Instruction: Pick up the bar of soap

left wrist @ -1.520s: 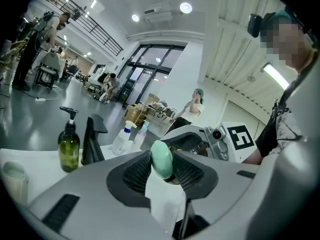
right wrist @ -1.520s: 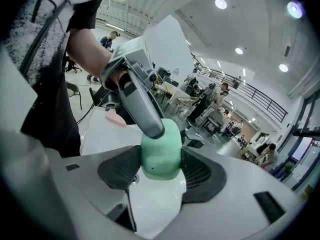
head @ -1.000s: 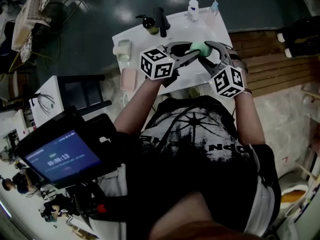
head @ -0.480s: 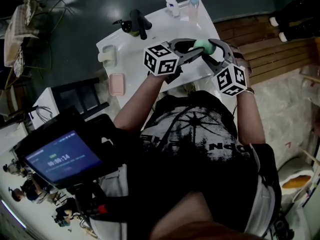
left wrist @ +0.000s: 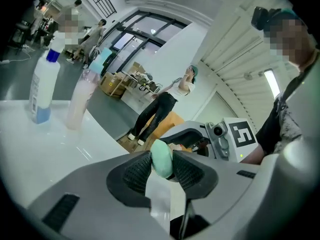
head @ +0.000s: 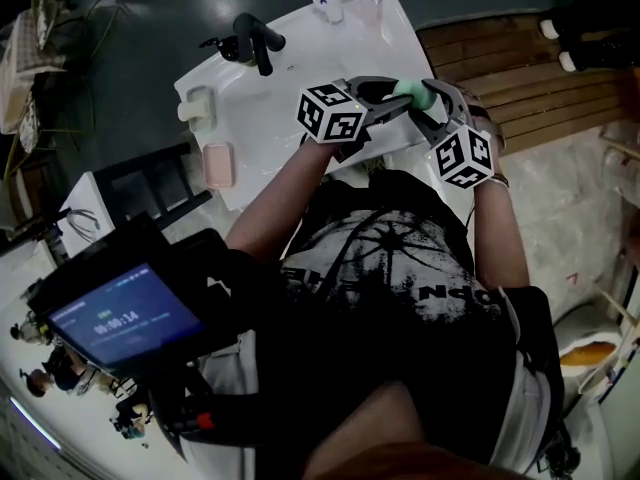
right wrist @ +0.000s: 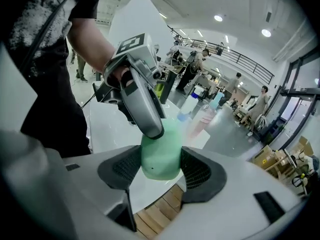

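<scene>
Mint-green bar of soap (right wrist: 160,156), smooth, flattish, rounded edges

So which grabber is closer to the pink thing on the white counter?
Left. The left gripper sits between the pink thing and the green soap; the right gripper comes in from the soap's far side. Both clamp the soap.

White washbasin top (head: 265,118): black tap (head: 256,40) at the far side, dark pump bottle (head: 226,48) just beside it. Clear bottle (left wrist: 41,91) holding blue liquid and pinkish bottle (left wrist: 79,104) stand upright, side by side, at the far corner. Pale cup (head: 196,103) and pink tray (head: 218,164) occupy the left edge. Wooden slats (head: 530,88) lie to the right.
</scene>
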The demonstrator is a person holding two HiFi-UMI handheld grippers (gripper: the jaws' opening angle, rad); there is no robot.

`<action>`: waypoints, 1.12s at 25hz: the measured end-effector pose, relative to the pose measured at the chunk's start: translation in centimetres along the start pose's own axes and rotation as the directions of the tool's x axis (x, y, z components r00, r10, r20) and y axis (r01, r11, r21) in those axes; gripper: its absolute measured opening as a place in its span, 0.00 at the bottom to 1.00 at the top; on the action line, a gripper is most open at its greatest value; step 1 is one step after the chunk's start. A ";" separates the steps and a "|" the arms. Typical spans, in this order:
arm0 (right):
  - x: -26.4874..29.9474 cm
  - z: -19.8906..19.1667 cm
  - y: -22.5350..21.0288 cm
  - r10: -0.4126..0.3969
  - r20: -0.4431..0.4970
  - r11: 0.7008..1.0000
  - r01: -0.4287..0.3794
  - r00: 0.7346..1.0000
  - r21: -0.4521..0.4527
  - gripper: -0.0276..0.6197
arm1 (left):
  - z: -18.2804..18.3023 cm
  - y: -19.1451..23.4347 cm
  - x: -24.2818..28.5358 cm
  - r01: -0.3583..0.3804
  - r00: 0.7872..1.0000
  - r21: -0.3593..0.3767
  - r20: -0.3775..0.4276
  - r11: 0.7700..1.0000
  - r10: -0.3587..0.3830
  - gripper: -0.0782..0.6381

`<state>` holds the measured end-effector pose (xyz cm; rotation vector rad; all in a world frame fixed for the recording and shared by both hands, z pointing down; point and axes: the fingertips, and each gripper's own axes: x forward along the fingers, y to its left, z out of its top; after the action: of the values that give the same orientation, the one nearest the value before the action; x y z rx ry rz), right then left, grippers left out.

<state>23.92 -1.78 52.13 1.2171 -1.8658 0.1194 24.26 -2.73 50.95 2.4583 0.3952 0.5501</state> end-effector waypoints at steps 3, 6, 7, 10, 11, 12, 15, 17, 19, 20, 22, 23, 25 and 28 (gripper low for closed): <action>1.4 -1.6 0.7 0.026 -0.020 1.000 -0.025 0.999 0.009 0.44 | -1.7 1.3 1.0 0.012 1.000 -0.049 -0.009 0.999 -0.013 0.31; 2.1 -2.8 1.3 0.053 -0.031 0.998 -0.052 0.998 0.022 0.45 | -2.9 2.0 1.7 0.009 1.000 -0.083 -0.019 0.997 -0.010 0.31; 2.3 -3.2 1.5 0.062 -0.034 0.998 -0.062 0.997 0.027 0.44 | -3.3 2.1 2.0 0.005 1.000 -0.092 -0.026 0.996 -0.007 0.31; 3.0 -4.4 2.2 0.089 -0.043 0.995 -0.087 0.995 0.046 0.45 | -4.6 2.7 2.7 -0.002 0.999 -0.119 -0.051 0.993 -0.004 0.31; 3.4 -4.7 2.5 0.098 -0.046 0.994 -0.095 0.994 0.054 0.44 | -5.1 3.0 2.8 -0.003 0.998 -0.129 -0.059 0.992 -0.005 0.31; 3.7 -5.0 2.8 0.106 -0.049 0.993 -0.103 0.993 0.061 0.45 | -5.7 3.2 3.0 -0.002 0.998 -0.140 -0.067 0.990 -0.008 0.31; 4.7 -5.9 3.3 0.121 -0.063 0.991 -0.117 0.991 0.071 0.45 | -6.7 4.1 3.5 0.004 0.997 -0.162 -0.077 0.987 -0.017 0.30; 4.8 -6.3 3.2 0.126 -0.071 0.990 -0.120 0.990 0.074 0.44 | -6.8 4.3 3.8 0.005 0.997 -0.167 -0.078 0.986 -0.019 0.31; 4.7 -6.6 3.1 0.131 -0.079 0.989 -0.125 0.988 0.080 0.45 | -6.8 4.2 4.1 0.003 0.996 -0.170 -0.084 0.985 -0.018 0.31; 4.6 -6.7 3.2 0.135 -0.084 0.988 -0.128 0.987 0.082 0.45 | -6.9 4.2 4.3 0.002 0.996 -0.171 -0.090 0.985 -0.017 0.31; 4.6 -7.0 3.3 0.142 -0.094 0.988 -0.135 0.985 0.079 0.45 | -7.2 4.1 4.5 -0.004 0.994 -0.173 -0.106 0.985 -0.015 0.31; 4.5 -7.1 3.4 0.145 -0.095 0.987 -0.138 0.985 0.079 0.45 | -7.3 4.1 4.6 -0.006 0.994 -0.175 -0.111 0.985 -0.014 0.31; 4.4 -7.1 3.4 0.151 -0.093 0.986 -0.144 0.984 0.083 0.45 | -7.3 4.0 4.6 -0.002 0.994 -0.186 -0.105 0.982 -0.018 0.31; 4.3 -7.0 3.3 0.160 -0.090 0.984 -0.152 0.983 0.095 0.45 | -7.1 3.9 4.6 0.014 0.996 -0.200 -0.085 0.980 -0.031 0.31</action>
<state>25.12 0.47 60.63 1.1019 -1.8856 0.3438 25.52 -0.65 59.93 2.2410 0.3834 0.6579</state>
